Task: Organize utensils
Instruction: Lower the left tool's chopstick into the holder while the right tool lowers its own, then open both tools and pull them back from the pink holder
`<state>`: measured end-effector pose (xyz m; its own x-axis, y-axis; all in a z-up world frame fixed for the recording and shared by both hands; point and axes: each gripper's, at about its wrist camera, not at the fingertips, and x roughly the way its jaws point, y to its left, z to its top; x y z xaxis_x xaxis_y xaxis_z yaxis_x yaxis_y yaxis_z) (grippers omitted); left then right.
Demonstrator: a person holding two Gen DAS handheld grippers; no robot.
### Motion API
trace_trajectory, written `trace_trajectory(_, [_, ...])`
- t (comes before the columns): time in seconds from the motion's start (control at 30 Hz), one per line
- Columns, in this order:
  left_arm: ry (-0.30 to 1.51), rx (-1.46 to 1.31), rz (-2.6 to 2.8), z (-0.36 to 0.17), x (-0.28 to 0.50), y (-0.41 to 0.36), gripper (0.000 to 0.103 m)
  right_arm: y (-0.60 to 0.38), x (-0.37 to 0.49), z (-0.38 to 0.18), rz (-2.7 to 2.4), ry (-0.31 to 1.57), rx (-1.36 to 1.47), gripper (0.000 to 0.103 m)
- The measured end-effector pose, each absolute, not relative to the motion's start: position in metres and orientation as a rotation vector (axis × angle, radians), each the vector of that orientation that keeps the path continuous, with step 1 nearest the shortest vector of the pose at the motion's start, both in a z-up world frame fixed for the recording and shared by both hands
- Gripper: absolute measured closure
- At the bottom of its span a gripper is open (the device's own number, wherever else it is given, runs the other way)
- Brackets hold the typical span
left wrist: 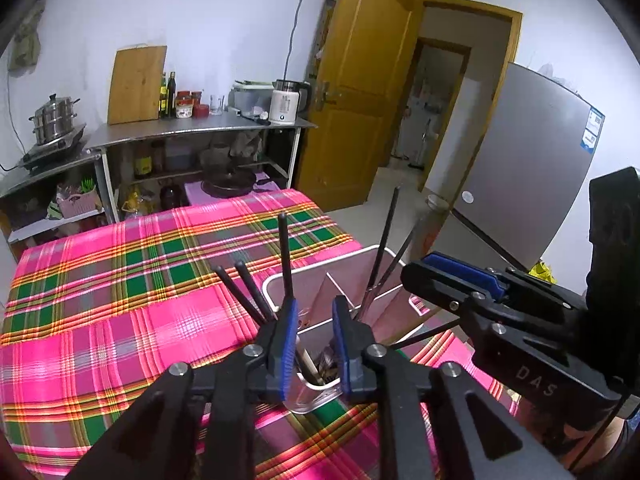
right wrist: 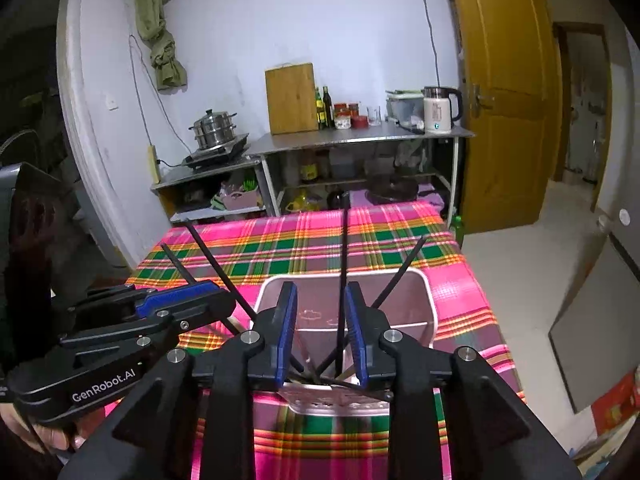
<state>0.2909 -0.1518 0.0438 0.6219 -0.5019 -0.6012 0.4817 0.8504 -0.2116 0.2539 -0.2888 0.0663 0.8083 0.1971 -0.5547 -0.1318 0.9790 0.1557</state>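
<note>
A pale pink utensil holder (left wrist: 320, 271) with inner dividers stands on the plaid tablecloth, and several black chopsticks lean out of it. My left gripper (left wrist: 315, 344) hovers over its near compartment, blue pads a little apart with nothing between them. One chopstick (left wrist: 285, 256) rises just behind the left finger. In the right wrist view the holder (right wrist: 424, 292) sits below my right gripper (right wrist: 322, 332). Its jaws are apart. An upright chopstick (right wrist: 345, 260) stands between them close against the right pad, clear of the left pad. Each gripper shows in the other's view: the right gripper (left wrist: 460, 276) and the left gripper (right wrist: 192, 296).
The pink and green plaid tablecloth (left wrist: 120, 300) covers the table. Behind it stand steel shelves (right wrist: 360, 138) with a kettle (right wrist: 438, 110), cutting board (right wrist: 291, 98), bottles and a steamer pot (right wrist: 214, 128). A wooden door (left wrist: 360, 80) and a fridge (left wrist: 532, 168) are to the right.
</note>
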Motion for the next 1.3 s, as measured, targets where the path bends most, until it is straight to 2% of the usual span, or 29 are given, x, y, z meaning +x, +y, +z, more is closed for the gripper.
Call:
trace_trajectory(0.4, [0.655, -0.031, -0.552, 0.061, 0.257, -0.137, 0.081, -0.29, 0.217, 0.083, 0.164, 0.568, 0.11, 0.077])
trace_trajectory(0.63, [0.628, -0.041, -0.532, 0.062, 0.232, -0.125, 0.07, -0.288, 0.194, 0.081, 0.161, 0.561, 0.099, 0.077])
trace_trajectory(1.3, [0.605, -0.054, -0.482, 0.008, 0.149, -0.104, 0.07, -0.271, 0.115, 0.029, 0.146, 0.601, 0.1, 0.077])
